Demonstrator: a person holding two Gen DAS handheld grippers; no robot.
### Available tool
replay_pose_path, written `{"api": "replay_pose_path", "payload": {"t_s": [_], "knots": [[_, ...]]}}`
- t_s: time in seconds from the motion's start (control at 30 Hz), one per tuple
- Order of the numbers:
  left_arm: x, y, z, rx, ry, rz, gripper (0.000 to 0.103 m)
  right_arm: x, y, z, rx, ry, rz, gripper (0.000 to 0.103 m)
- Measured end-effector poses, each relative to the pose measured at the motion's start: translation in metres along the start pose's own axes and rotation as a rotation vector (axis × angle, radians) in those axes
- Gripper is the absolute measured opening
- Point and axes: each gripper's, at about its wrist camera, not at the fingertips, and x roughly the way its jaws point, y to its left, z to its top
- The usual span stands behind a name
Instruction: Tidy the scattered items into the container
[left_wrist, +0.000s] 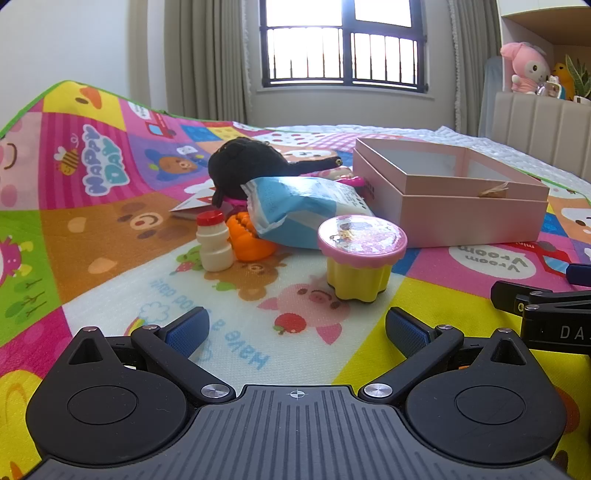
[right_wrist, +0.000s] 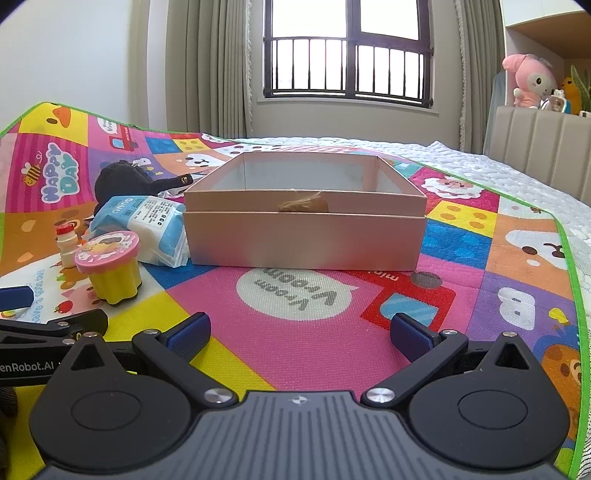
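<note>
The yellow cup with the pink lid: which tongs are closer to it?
Left. The cup stands just ahead of the open left tongs; from the right tongs it sits off to the left.

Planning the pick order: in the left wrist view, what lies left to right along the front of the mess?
White bottle with red cap → orange plastic toy → yellow cup with pink lid → pink cardboard box.

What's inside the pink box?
Inside the pink box only one small brown thing with a bit of straw-like string shows, against the near wall. The near wall hides most of the floor, so more could lie there unseen.
</note>
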Motion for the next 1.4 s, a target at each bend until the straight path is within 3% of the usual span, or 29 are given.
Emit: {"api": "replay_pose_path", "payload": {"t_s": [0.77, 1.07, 1.4], "knots": [[0.0000, -0.0029, 0.0011, 0.011, 0.001, -0.001, 0.103, -0.0001, 0.0029, 0.0012, -0.006, -0.005, -0.008, 0.103], [-0.0030, -0.0012, -0.0030, 0.020, -0.013, -0.048, 0.103, -0.0002, 0.0001, -0.0015, -0.014, 0.022, 0.028, 0.103], [0.0010, 0.0014, -0.0015, 0.005, 0.009, -0.068, 0.103, 0.0018, 0.0044, -0.0012, -0.035, 0.025, 0.005, 0.103]]}}
